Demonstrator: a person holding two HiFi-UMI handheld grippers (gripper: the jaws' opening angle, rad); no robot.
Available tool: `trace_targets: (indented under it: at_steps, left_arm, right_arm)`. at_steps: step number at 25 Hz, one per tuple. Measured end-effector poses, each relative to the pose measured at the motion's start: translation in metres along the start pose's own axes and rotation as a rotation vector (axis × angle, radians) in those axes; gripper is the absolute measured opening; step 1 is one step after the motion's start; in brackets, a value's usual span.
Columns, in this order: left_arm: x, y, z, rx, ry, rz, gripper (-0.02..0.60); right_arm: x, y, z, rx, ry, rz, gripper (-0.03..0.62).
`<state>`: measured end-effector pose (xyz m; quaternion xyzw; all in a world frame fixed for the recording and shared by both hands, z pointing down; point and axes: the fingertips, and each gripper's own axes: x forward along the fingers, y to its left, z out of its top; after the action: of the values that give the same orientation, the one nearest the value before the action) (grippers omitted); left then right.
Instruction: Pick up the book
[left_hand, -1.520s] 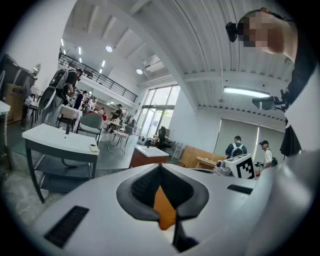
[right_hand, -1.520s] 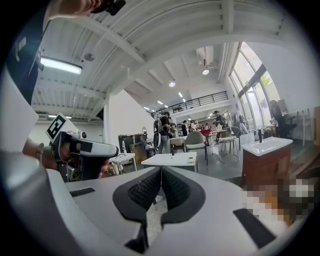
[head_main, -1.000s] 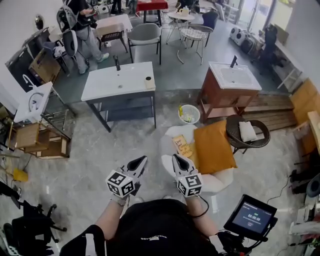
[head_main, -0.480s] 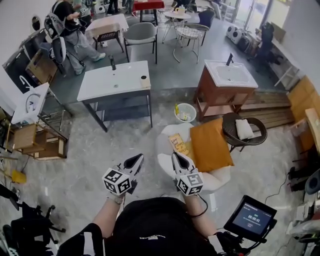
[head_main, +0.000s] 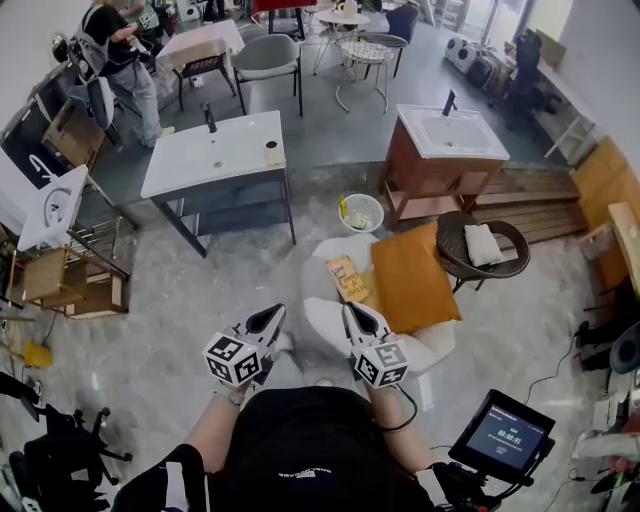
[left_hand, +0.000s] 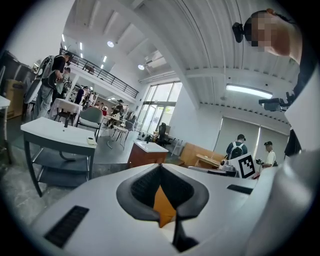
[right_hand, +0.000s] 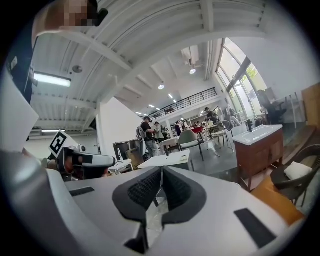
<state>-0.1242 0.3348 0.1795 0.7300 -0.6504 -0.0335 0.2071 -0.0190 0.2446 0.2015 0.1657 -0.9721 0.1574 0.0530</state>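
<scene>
The book (head_main: 347, 279) lies untouched on the white chair (head_main: 322, 328), with the left gripper (head_main: 268, 320) and right gripper (head_main: 360, 320) both closed, empty and short of it.

The thin yellow book (head_main: 345, 279) bore dark print. The upholstered armchair (head_main: 322, 325) was plain white, the square cushion (head_main: 410, 285) plain orange. The white plastic left gripper (head_main: 277, 314) and white plastic right gripper (head_main: 351, 310) had black ribbed pads (left_hand: 142, 187), and their cubes (head_main: 238, 362) showed black-and-white square markers. The stone floor (head_main: 190, 300) was mottled grey. The wooden vanity cabinet (head_main: 420, 182) was reddish brown with a white top.
</scene>
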Motion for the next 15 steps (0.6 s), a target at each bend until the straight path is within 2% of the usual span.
trace_targets:
  at_steps: [8,15]
  left_arm:
    - [0.037,0.002,0.004,0.005,0.031,-0.051,0.014]
    - [0.065,0.020,0.011,0.007,0.076,-0.101,0.014]
  right_arm:
    - [0.005,-0.035,0.002,0.029,-0.004,-0.067,0.028]
    - [0.018,-0.051,0.001,0.049,0.016,-0.119,0.028]
